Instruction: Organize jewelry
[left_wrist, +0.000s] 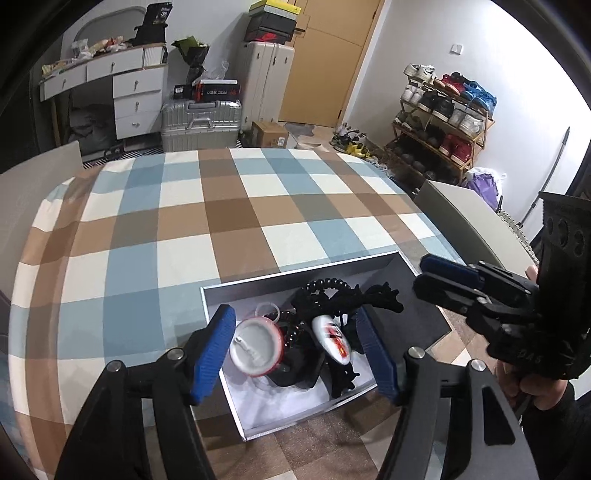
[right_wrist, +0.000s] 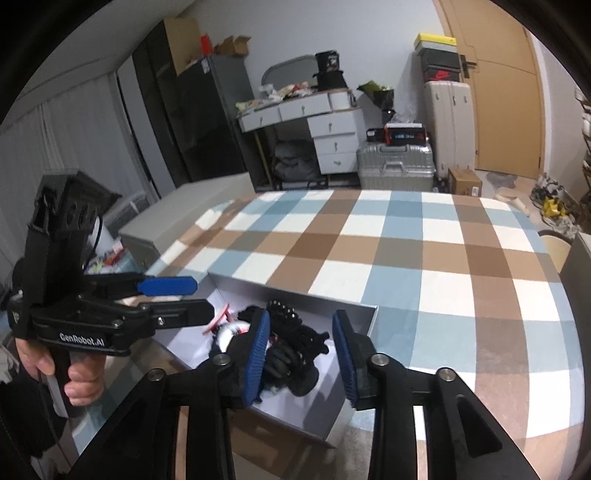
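Both grippers are hanging over the box (left_wrist: 402, 264), fingers apart and gripping nothing. The left gripper (left_wrist: 295, 354) is standing wide, its blue pads (left_wrist: 214, 350) straddling the white-and-red ring (left_wrist: 256, 347) and the black tangle of beads and cords (left_wrist: 332, 295) lying below and just ahead. The right gripper (right_wrist: 301, 354) is spreading less, pointing down at the same black pile (right_wrist: 295, 332). The box is sitting at the near edge of the checked table (left_wrist: 221, 206). The left looks nearer the ring; the pile's long axis is running left to right.
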